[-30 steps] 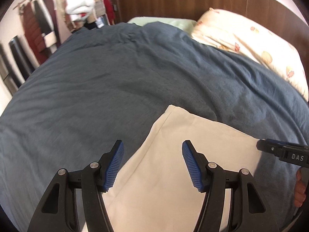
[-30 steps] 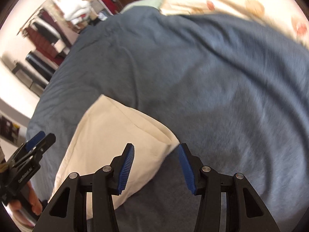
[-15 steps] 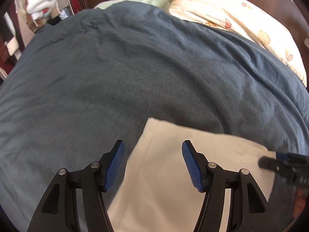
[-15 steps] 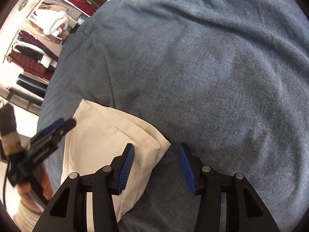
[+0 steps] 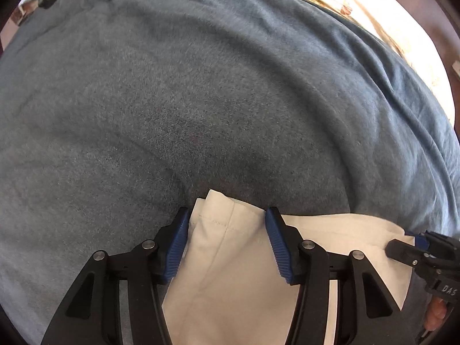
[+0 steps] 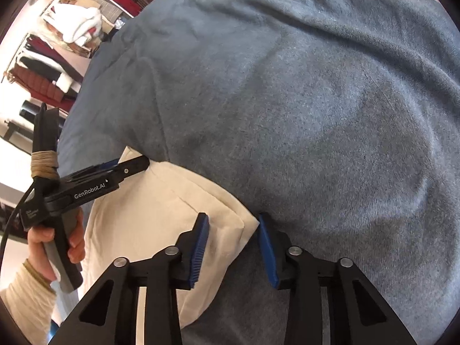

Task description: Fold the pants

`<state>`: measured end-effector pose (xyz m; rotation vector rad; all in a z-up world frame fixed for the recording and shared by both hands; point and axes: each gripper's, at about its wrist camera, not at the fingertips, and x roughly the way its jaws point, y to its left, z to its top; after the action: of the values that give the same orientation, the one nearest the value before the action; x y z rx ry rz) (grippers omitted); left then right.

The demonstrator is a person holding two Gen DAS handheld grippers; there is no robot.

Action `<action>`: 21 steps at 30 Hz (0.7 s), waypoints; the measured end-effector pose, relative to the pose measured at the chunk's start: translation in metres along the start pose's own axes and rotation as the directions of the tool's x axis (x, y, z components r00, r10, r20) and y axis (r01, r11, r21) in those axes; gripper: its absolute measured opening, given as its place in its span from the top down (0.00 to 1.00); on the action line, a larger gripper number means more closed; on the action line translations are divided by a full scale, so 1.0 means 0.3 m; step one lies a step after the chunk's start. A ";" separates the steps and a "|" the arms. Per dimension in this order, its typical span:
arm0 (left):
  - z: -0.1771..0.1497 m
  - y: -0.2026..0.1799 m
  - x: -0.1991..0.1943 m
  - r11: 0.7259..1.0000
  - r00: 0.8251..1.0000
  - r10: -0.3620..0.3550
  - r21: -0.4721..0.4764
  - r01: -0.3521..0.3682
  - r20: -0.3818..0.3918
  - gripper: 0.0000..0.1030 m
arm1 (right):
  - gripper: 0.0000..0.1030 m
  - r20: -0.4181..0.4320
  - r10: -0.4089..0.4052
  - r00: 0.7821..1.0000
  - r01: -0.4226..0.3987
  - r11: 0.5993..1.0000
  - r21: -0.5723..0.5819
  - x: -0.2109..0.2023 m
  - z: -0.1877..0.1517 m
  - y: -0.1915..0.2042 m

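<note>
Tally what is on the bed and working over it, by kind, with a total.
Cream pants: 1
Blue-grey blanket: 1
Patterned pillow: 1
Grippers: 2, the left gripper and the right gripper, both closing with pants cloth between their jaws
Total: 5

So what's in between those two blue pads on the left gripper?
A corner of the cream pants, lying on the blue blanket. The left gripper is closing around it, seen in the left wrist view.
</note>
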<state>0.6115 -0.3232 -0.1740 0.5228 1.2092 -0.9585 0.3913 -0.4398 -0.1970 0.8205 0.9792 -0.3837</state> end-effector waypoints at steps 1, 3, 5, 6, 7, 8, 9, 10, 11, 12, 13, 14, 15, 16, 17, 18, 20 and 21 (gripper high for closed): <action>0.001 -0.001 -0.002 1.000 1.000 -0.004 -0.003 0.004 -0.005 0.55 | 0.71 -0.001 -0.002 1.000 0.002 1.000 -0.004 0.004 0.003 0.000; 0.011 -0.004 -0.011 1.000 0.999 -0.026 -0.002 0.025 -0.021 0.75 | 0.86 -0.002 -0.002 1.000 0.002 1.000 -0.004 0.007 0.007 -0.005; 0.025 -0.013 -0.045 0.999 0.998 -0.049 0.016 0.050 -0.033 0.86 | 0.89 -0.005 0.015 1.000 -0.015 1.000 0.011 0.002 0.020 -0.011; 0.033 -0.028 -0.064 0.998 0.999 -0.038 0.043 0.038 -0.022 0.87 | 0.90 0.004 0.028 1.000 -0.028 0.999 0.019 -0.012 0.028 -0.012; 0.043 -0.041 -0.084 0.997 0.999 -0.033 0.067 0.033 -0.002 0.88 | 0.91 0.018 0.032 0.999 -0.033 0.999 0.018 -0.029 0.033 -0.014; 0.050 -0.047 -0.098 0.996 0.999 -0.038 0.076 0.038 0.009 0.88 | 0.92 0.042 0.036 0.998 -0.037 0.999 0.010 -0.052 0.039 -0.008; 0.056 -0.050 -0.107 0.996 0.999 -0.045 0.083 0.044 0.017 0.88 | 0.93 0.062 0.032 0.998 -0.032 0.999 -0.002 -0.071 0.042 -0.002; 0.067 -0.052 -0.104 0.995 0.999 -0.047 0.090 0.045 0.021 0.88 | 0.93 0.088 0.015 0.996 -0.013 1.000 -0.021 -0.092 0.045 0.006; 0.075 -0.052 -0.093 0.995 0.999 -0.041 0.090 0.039 0.012 0.88 | 0.94 0.103 0.000 0.995 0.004 0.999 -0.039 -0.101 0.048 0.012; 0.080 -0.054 -0.070 0.996 1.000 -0.029 0.086 0.029 -0.008 0.88 | 0.94 0.119 -0.021 0.993 0.028 0.998 -0.056 -0.103 0.052 0.013; 0.081 -0.056 -0.054 0.996 1.000 -0.020 0.088 0.022 -0.021 0.88 | 0.94 0.121 -0.031 0.992 0.038 0.998 -0.056 -0.096 0.057 0.010; 0.079 -0.060 -0.041 0.995 1.000 -0.012 0.095 0.014 -0.025 0.88 | 0.94 0.105 -0.027 0.994 0.033 0.998 -0.053 -0.081 0.064 -0.003; 0.076 -0.066 -0.037 0.995 1.000 -0.001 0.103 0.003 -0.021 0.88 | 0.94 0.091 -0.019 0.996 0.022 0.999 -0.033 -0.073 0.069 -0.025; 0.074 -0.070 -0.039 0.994 1.000 0.006 0.108 -0.005 -0.013 0.88 | 0.94 0.086 -0.013 0.996 0.014 1.000 -0.014 -0.071 0.074 -0.040; 0.071 -0.075 -0.040 0.993 1.000 0.010 0.114 -0.009 -0.007 0.88 | 0.94 0.082 -0.013 0.997 0.014 1.000 -0.008 -0.073 0.079 -0.052; 0.063 -0.088 -0.043 0.992 1.000 0.018 0.127 -0.018 0.000 0.88 | 0.93 0.084 -0.038 0.996 0.040 0.999 -0.017 -0.083 0.083 -0.055; 0.046 -0.124 -0.041 0.986 0.999 0.047 0.160 -0.049 0.011 0.88 | 0.91 0.097 -0.084 0.992 0.088 0.995 -0.041 -0.115 0.077 -0.061; 0.043 -0.134 -0.045 0.984 0.998 0.059 0.167 -0.061 0.018 0.88 | 0.88 0.108 -0.100 0.989 0.108 0.991 -0.075 -0.132 0.070 -0.051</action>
<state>0.5842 -0.3500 -0.1517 0.6813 1.1013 -1.0157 0.3731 -0.4682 -0.1638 0.6719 0.9368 -0.4693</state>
